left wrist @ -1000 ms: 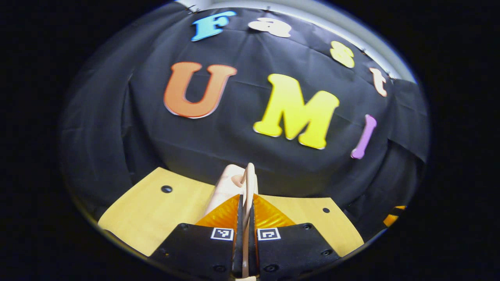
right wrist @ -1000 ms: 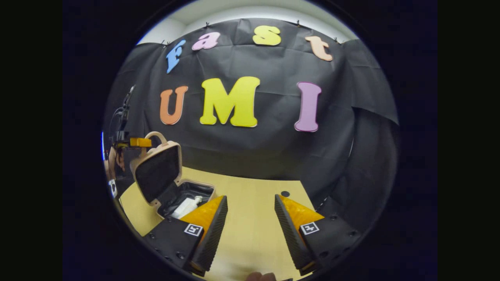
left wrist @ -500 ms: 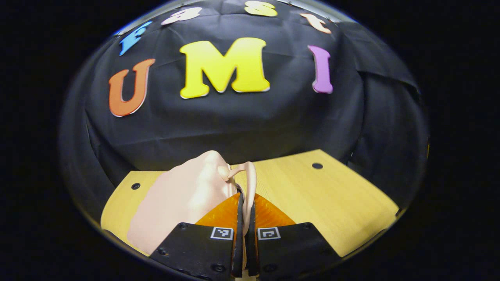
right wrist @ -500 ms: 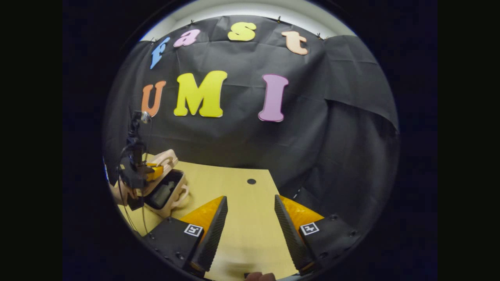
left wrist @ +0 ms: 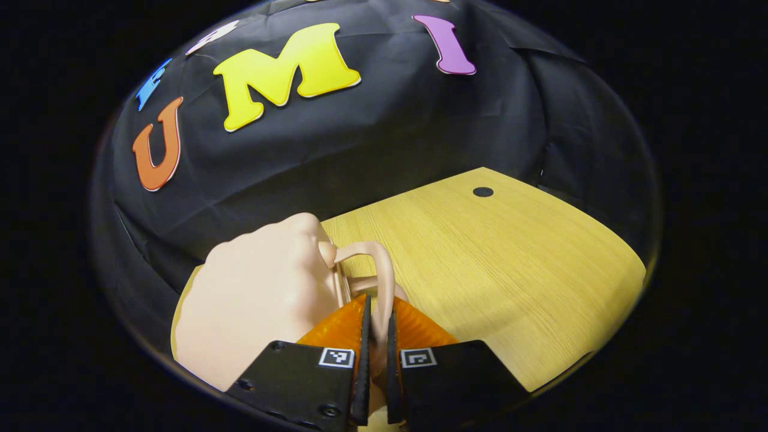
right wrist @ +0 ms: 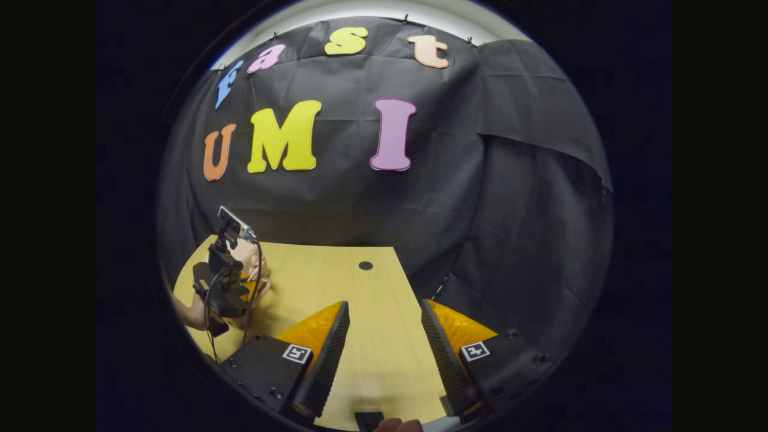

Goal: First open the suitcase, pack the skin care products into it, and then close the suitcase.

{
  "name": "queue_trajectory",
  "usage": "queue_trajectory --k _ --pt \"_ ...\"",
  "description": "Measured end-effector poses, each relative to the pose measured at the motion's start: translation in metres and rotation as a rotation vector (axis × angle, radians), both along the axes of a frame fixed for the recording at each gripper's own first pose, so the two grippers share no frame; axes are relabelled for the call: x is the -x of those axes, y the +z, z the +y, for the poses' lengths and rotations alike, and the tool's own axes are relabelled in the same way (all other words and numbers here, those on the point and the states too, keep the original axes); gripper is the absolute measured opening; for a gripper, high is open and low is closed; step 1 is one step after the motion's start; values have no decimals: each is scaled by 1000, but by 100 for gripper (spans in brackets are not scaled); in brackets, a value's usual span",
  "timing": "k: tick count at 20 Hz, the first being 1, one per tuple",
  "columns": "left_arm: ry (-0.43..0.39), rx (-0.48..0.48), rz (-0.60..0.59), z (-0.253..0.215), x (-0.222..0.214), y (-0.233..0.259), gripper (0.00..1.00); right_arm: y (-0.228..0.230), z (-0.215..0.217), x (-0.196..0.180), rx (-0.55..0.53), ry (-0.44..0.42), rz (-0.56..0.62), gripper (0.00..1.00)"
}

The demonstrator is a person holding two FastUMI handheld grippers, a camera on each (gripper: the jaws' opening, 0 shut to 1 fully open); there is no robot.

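Observation:
The pale pink suitcase [left wrist: 258, 294] lies low on the wooden table [left wrist: 510, 258], its lid down over the base. My left gripper [left wrist: 377, 312] is shut on the lid's curved handle [left wrist: 383, 270]; a second handle loop sits just beneath it. The skin care products are hidden inside. In the right gripper view, the left gripper [right wrist: 225, 288] and the hand holding it cover most of the suitcase [right wrist: 257, 265] at the table's far left. My right gripper [right wrist: 384, 336] hovers open over bare table with nothing between its fingers [right wrist: 327, 342].
The table [right wrist: 372, 300] has a small dark hole [right wrist: 365, 265] near its back edge, which also shows in the left gripper view as the hole [left wrist: 482, 192]. Black cloth hangs close behind and to the right. A cable trails from the left gripper.
The left gripper has swung the lid by its handle from upright down onto the base, hiding the contents. The right gripper stayed open and turned slightly right.

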State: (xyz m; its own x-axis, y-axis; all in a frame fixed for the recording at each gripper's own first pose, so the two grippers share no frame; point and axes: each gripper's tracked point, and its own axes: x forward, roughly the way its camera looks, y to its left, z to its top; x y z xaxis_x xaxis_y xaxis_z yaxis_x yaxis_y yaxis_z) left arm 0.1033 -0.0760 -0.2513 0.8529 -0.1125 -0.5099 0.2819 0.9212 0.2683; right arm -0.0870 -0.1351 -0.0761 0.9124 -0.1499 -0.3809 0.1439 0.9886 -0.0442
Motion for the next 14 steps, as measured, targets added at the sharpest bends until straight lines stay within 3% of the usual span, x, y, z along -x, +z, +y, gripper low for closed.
queue_trajectory --k 4,6,7,8,11,14 --pt "-10 26 27 -15 9 -4 35 0 1 -19 1 42 -3 70" --pt "1 58 -1 -16 19 15 53 7 12 -31 -7 75 -19 70" --pt "14 90 -28 -15 23 30 81 13 24 -36 -10 94 -33 72" --pt "31 128 -54 -15 28 47 79 20 33 -44 -10 107 -49 72" --pt "73 260 -182 -3 34 121 93 58 72 -66 -1 172 -144 72" --pt "126 345 -339 20 36 203 94 96 114 -86 -20 241 -239 70"
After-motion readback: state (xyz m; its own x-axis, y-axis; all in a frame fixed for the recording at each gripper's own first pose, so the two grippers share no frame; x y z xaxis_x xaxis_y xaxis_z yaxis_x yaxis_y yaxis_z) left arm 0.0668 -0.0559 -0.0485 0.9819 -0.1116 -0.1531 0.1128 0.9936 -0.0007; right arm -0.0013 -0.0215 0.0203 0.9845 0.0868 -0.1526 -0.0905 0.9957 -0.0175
